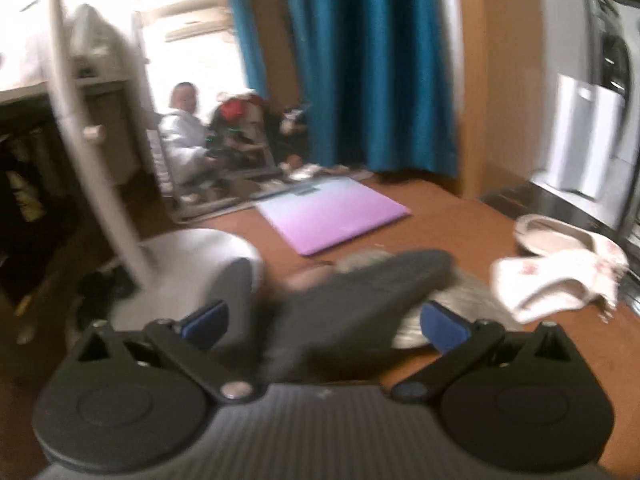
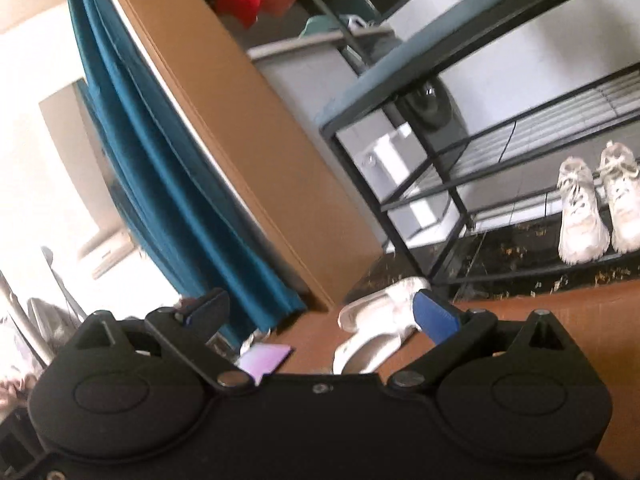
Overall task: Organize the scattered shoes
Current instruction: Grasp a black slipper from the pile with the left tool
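Left wrist view, blurred: a white standing fan base with curved pole (image 1: 192, 256) is seen at left on the brown floor (image 1: 460, 216), a person in white (image 1: 182, 136) is reflected in a leaning mirror behind it, and a flat pink-lilac bathroom scale (image 1: 332, 214) is laid mid-floor before a teal curtain (image 1: 372, 68). The left gripper (image 1: 324, 320) is spread wide, with a dark grey slipper (image 1: 360, 296) lying between its blue pads (image 1: 444, 324); whether the slipper is gripped cannot be told from the blur. A pair of white floral slippers (image 1: 560, 268) is scattered at right, one tipped against the other. Right wrist view: the right gripper (image 2: 320, 312) is held wide apart with nothing between its fingers; the same teal curtain and a tan wooden panel (image 2: 256, 144) are seen at left, the white slippers (image 2: 380, 320) lie on the floor just beyond its right pad, and a pair of white lace-up sneakers (image 2: 596, 208) is set side by side on the lowest shelf of a black metal shoe rack (image 2: 460, 184).
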Demonstrator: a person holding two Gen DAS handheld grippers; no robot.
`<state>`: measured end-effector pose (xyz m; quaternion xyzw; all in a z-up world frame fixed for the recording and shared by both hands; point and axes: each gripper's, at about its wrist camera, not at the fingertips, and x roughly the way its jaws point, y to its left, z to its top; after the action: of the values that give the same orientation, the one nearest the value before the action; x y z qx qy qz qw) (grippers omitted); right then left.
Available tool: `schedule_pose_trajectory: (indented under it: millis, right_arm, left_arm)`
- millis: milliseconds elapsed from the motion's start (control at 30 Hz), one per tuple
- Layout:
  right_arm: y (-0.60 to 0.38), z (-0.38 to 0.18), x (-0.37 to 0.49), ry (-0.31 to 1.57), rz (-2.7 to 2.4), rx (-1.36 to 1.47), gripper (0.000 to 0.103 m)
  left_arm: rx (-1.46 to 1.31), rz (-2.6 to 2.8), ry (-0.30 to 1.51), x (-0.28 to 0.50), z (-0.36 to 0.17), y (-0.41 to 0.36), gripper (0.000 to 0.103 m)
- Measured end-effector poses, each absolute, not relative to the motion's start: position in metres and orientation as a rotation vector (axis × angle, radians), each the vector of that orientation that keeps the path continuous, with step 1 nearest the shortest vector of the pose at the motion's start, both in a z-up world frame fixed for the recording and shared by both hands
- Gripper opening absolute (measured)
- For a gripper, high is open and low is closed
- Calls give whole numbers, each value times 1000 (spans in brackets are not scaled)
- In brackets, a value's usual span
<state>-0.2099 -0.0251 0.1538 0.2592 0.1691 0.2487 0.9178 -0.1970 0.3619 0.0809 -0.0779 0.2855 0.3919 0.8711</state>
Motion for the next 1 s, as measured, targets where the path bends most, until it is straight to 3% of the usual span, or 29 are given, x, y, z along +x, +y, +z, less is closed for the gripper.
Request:
schedule_pose_trajectory:
  millis: [500, 700, 1000]
  right_arm:
    - [-18, 137, -210, 423, 474, 559, 100]
    - [-24, 134, -214, 416, 456, 573, 100]
    - [-33, 130, -211, 399, 445, 607, 100]
  left_arm:
    - [-394, 1019, 733, -229, 23, 444, 102]
    - [-396, 995, 720, -239, 27, 447, 94]
    - [-294, 963, 568, -255, 71, 421, 93]
